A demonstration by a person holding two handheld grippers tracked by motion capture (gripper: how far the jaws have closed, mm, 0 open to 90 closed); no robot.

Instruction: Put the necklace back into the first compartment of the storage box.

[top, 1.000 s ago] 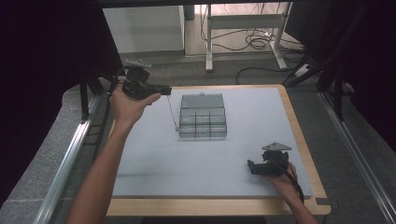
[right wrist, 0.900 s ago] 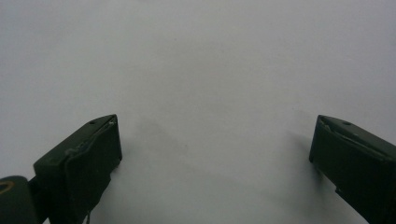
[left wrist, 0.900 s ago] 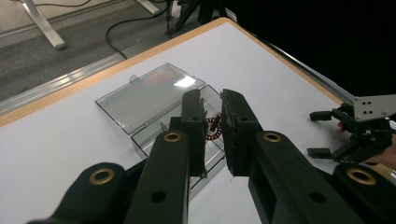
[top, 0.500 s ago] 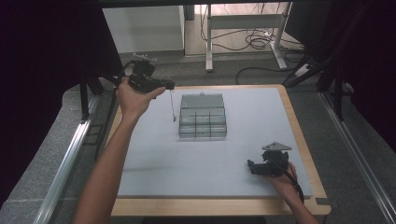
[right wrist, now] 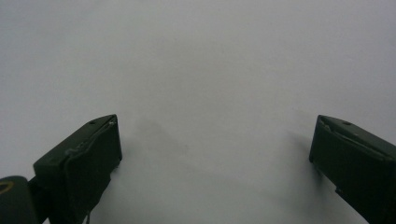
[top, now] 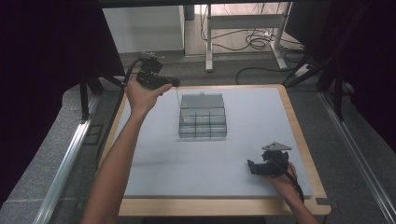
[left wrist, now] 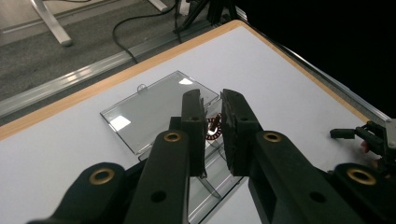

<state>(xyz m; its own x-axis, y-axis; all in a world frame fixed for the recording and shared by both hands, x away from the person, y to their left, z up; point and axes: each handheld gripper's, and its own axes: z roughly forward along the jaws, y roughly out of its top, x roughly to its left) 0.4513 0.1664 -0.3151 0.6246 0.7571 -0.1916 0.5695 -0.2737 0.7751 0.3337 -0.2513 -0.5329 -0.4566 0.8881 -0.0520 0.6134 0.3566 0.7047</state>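
Upper left of the high view, the left claw [top: 173, 83] pinches a thin cord [top: 178, 97] that hangs just above the clear compartment box [top: 202, 122], lid open, at centre frame. It seems not yet lowered in. Lower right, the right claw [top: 251, 167] rests spread on the pale grey counter [top: 154, 163]. Cables trail across the floor [top: 243, 60] behind.

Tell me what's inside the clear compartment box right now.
The clear compartment box lies open, lid back. High view: its cells look empty. Left gripper view: a small dark red coiled item shows between the left hand-held gripper jaws; they cover most cells.
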